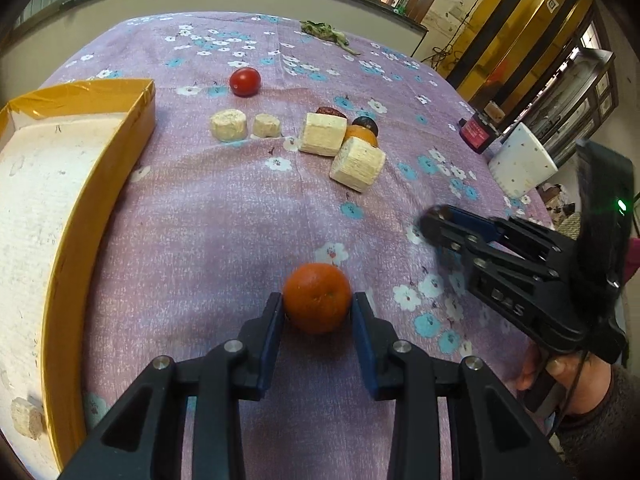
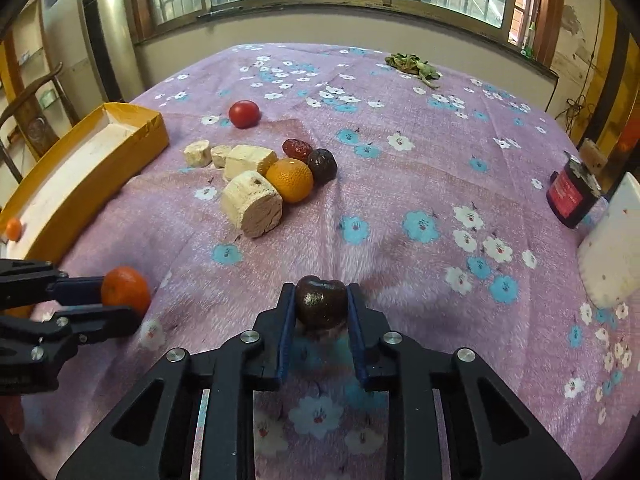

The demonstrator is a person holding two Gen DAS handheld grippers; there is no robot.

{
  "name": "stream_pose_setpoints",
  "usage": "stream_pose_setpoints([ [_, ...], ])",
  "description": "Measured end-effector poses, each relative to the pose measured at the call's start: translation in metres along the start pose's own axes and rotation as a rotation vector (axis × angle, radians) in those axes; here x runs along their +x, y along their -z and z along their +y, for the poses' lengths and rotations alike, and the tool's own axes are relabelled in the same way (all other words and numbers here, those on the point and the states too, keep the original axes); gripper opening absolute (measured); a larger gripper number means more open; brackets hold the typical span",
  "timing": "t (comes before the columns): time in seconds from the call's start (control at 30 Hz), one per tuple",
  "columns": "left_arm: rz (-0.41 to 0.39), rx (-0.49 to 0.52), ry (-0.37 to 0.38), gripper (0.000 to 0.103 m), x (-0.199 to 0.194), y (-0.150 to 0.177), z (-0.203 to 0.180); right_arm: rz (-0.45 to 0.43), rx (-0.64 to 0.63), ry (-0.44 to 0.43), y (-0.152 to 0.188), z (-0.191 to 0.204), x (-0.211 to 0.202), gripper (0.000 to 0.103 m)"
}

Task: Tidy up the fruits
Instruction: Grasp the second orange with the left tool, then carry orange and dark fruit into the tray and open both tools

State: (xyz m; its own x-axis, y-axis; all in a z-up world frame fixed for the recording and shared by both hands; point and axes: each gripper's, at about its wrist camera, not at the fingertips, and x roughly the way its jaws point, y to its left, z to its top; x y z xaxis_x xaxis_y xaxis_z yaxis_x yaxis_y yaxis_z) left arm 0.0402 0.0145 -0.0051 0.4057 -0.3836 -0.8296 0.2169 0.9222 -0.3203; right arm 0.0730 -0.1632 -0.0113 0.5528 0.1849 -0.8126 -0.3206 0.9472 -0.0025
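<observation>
Left wrist view: left gripper [image 1: 318,304] is clamped on a small orange mandarin [image 1: 317,297], pads pressing both sides, jaws nearly closed round it, fruit low over the purple flowered cloth [image 1: 224,220]. To its left sits the yellow box [image 1: 100,184], white inside; one pale chunk [image 1: 26,417] lies in its near end. Right wrist view adds a tiny orange fruit [image 2: 13,228] in the box too.

Right gripper [image 2: 320,300] has just finished closing and now pinches a dark glossy fruit [image 2: 321,302], prob. a plum or cherry type, can't tell which. It looks to sit at cloth level.

Progress, my read: early-to-mid. Two pieces in the box, two in hand, and plenty left out on the cloth: red tomato [image 1: 245,81], four pale cut chunks [image 1: 357,163], a second mandarin [image 2: 289,180], a red date-like fruit [image 2: 297,149] and another dark fruit [image 2: 322,165], all bunched mid-table. None of those boxed yet.

Pose: both tools angled steeply down, roughly side by side, right one w/ the person's hand [image 1: 560,372] on its grip, grey sleeve behind. Box is nearest the left tool, so that mandarin looks the easier drop.
</observation>
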Motion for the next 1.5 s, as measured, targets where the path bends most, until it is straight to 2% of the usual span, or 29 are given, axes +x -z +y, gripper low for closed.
stream_pose_setpoints([
  [0.13,-0.016,0.004,0.009,0.037,-0.012,0.007,0.001,-0.011,0.021,-0.026,0.015,0.003,-0.029,0.024],
  [0.33,-0.051,0.068,0.014,0.037,-0.036,0.022,-0.009,-0.027,0.055,-0.035,0.039,0.017,-0.059,0.024],
  [0.63,-0.102,0.09,0.016,0.037,-0.069,0.03,-0.001,-0.04,0.062,-0.052,0.04,0.049,-0.067,0.024],
  [1.13,-0.204,-0.075,-0.08,0.037,-0.123,0.036,0.095,-0.061,-0.049,-0.189,-0.013,0.14,-0.054,0.024],
  [1.5,-0.239,-0.193,-0.17,0.037,-0.144,0.039,0.171,-0.05,-0.161,-0.293,-0.047,0.217,-0.031,0.024],
])
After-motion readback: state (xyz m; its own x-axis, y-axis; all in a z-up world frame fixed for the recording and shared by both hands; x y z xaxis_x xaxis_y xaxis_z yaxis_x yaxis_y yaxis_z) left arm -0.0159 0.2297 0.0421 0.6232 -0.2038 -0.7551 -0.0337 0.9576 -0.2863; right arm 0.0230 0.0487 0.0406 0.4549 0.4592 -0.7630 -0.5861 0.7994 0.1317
